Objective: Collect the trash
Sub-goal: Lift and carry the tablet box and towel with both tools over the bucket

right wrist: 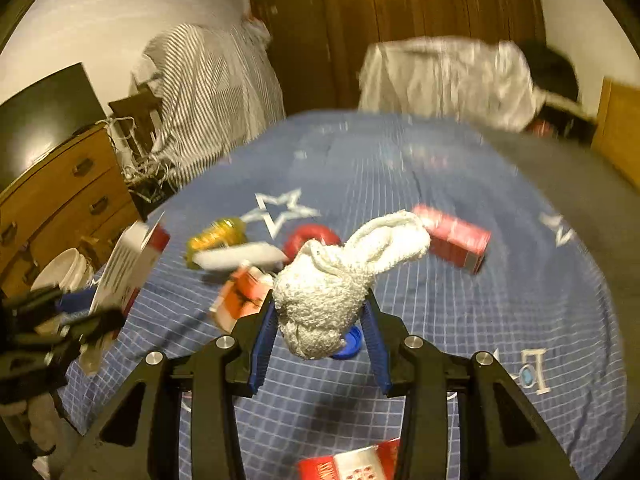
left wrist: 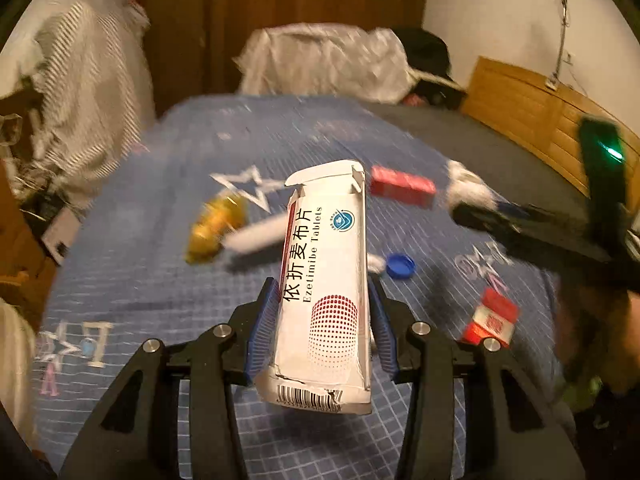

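Left gripper (left wrist: 326, 312): clamped on a white Ezetimibe tablet box (left wrist: 324, 280), pads pressed to both long sides, box lifted clear of the blue checked bedspread (left wrist: 160, 288). Right gripper (right wrist: 320, 320): closed around a knotted white cloth (right wrist: 340, 276), also raised above the bed. Left lying on the bedspread: a yellow bottle (left wrist: 216, 224), a white tube (left wrist: 256, 236) touching it, a blue bottle cap (left wrist: 401, 266), a red box (left wrist: 402, 186) and a red-and-white carton (left wrist: 490, 322).
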Available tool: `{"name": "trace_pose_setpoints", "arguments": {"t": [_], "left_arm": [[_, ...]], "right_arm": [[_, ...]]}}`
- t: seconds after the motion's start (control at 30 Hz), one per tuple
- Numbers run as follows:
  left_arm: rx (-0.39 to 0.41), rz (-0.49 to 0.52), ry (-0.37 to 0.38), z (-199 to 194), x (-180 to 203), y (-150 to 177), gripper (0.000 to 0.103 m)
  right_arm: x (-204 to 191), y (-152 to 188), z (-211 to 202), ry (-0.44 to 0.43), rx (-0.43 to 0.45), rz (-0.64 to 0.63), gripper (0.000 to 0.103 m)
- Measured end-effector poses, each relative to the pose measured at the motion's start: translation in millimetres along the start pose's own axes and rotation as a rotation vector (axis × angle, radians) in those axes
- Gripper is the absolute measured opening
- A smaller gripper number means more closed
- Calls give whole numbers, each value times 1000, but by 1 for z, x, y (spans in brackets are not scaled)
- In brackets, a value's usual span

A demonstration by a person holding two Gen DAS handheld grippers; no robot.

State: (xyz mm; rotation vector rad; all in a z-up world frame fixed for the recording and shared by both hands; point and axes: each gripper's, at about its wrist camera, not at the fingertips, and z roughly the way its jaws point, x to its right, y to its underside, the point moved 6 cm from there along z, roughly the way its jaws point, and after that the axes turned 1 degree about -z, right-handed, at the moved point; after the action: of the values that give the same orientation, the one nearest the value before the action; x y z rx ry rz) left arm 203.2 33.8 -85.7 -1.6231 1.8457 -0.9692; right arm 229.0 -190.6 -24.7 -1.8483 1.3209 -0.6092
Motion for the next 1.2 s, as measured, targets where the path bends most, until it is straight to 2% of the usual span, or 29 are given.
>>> {"name": "trace_pose_setpoints", "arguments": {"t": [0.27,0.47,0.63,0.9,1.07,1.2], "left_arm": [[158,-46,-135,-35,1,-12,43],[263,-37,-209,-62,19,-15,43],[307,-46,-245,-76,20,-22,43],[316,-38,-246,-86,19,-20,43],[324,-60,-276,-98,-3,-19,43],[330,-91,-321,-110,-30,-20,43]], "right_arm": [[-50,1,-84,128,223,-94,42],[-74,12,-127,201,331,-133,43],[-76,17,-149,205,356,-122,43],[-79,12,-161,186,360,-123,43],[-92,0,-157,152,359,-143,43],[-120,-18,-147,97,361,-171,43]]}}
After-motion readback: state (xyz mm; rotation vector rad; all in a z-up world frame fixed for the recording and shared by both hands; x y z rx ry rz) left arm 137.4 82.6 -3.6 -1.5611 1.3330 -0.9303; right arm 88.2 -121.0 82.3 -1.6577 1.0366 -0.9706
